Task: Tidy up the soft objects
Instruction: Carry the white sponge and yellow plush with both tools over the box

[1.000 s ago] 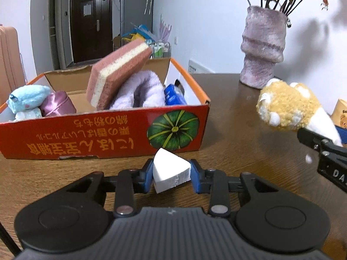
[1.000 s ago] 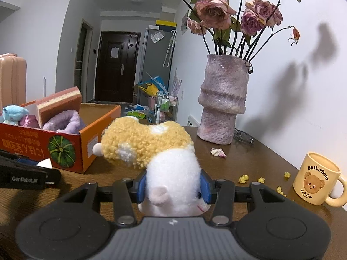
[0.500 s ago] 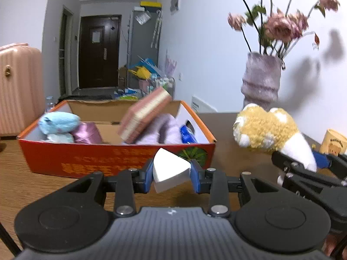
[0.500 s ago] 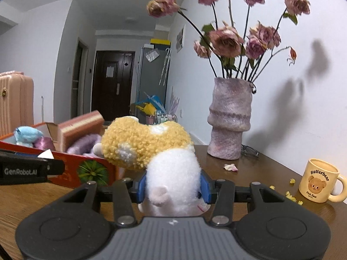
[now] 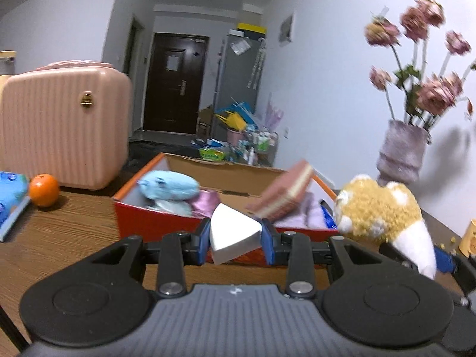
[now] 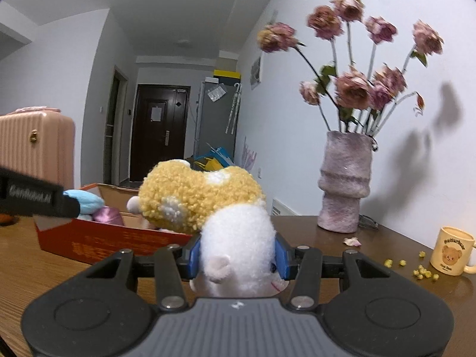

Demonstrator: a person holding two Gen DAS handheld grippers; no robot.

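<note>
My left gripper point(image 5: 236, 238) is shut on a white wedge sponge point(image 5: 232, 235), held in front of the orange cardboard box point(image 5: 154, 226). Inside the box lie a light blue plush point(image 5: 168, 189), a shiny purple item point(image 5: 205, 203), a pink layered sponge point(image 5: 285, 192) leaning up, and a lilac fuzzy item point(image 5: 312, 217). My right gripper point(image 6: 236, 257) is shut on the white body of a yellow and white plush toy point(image 6: 208, 205), which also shows at the right of the left wrist view as the plush toy point(image 5: 377, 208), beside the box.
A purple vase point(image 6: 345, 184) with dried roses stands at the back right of the wooden table point(image 6: 59, 267). A cream bear mug point(image 6: 452, 251) and yellow crumbs point(image 6: 422, 272) lie right. An orange point(image 5: 44, 189) and blue packet point(image 5: 9, 190) sit left; a pink suitcase point(image 5: 65, 128) stands behind.
Both grippers have risen and drawn back from the box, each still holding its item. The views swung left, so the suitcase and orange now show and the box looks smaller.
</note>
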